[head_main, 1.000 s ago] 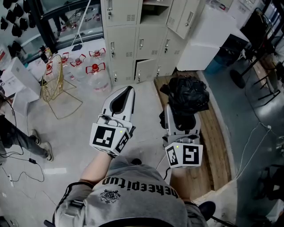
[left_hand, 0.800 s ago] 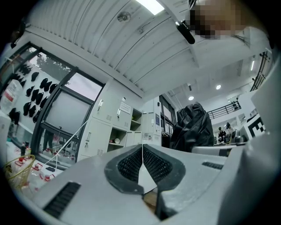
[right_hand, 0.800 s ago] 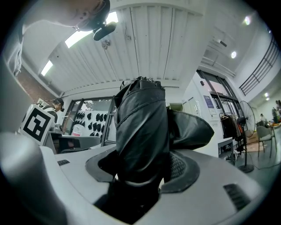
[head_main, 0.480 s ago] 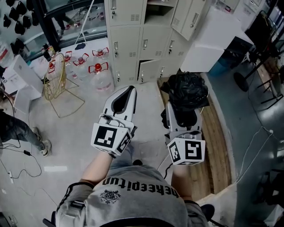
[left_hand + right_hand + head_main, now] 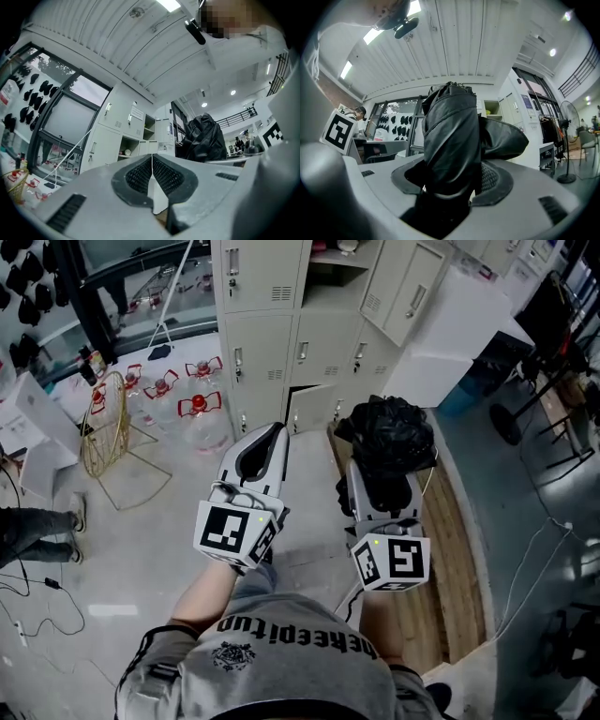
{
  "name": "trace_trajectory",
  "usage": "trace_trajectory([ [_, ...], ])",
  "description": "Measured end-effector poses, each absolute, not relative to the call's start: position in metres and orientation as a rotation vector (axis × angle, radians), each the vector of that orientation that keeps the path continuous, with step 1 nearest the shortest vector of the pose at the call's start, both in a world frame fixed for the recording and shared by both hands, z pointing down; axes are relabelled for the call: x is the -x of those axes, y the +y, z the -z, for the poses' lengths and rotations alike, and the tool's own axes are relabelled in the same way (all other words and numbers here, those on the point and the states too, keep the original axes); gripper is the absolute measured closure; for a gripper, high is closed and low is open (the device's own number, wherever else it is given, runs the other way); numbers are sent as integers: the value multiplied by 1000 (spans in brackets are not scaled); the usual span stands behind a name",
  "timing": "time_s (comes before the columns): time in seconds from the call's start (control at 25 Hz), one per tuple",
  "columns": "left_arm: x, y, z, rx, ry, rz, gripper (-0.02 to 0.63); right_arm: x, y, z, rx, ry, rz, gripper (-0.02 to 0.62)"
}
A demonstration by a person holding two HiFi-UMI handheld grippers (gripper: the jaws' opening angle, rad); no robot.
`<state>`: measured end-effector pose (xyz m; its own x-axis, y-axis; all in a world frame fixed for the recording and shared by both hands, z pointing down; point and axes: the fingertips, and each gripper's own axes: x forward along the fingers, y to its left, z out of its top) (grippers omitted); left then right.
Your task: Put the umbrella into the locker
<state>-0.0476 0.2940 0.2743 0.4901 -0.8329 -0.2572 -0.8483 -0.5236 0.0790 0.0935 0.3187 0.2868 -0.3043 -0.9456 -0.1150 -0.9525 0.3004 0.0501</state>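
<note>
A folded black umbrella [image 5: 389,439] stands up out of my right gripper [image 5: 382,486], whose jaws are shut on it; in the right gripper view the umbrella [image 5: 454,140] fills the middle between the pads. My left gripper [image 5: 260,454] is held beside it at the left, shut, with nothing between its jaws [image 5: 151,176]. The grey lockers [image 5: 309,324] stand ahead, one compartment [image 5: 330,263] at the top open with its door [image 5: 405,292] swung right, and a low door [image 5: 307,407] ajar.
Clear water bottles with red handles [image 5: 200,407] and a gold wire basket [image 5: 103,423] stand on the floor at the left. A white box [image 5: 450,334] sits right of the lockers. A wooden platform [image 5: 450,549] runs along the right. A person's leg [image 5: 37,526] lies at far left.
Both grippers keep their pose while the view has moved a little closer to the lockers. The umbrella stays in the right gripper.
</note>
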Motion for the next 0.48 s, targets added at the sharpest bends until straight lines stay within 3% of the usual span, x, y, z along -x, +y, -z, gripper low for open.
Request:
trace_trajectory([
  [0.48,70,192,-263,2666,1432,-410,597,-72,223,-281,1862,2421,-164,331],
])
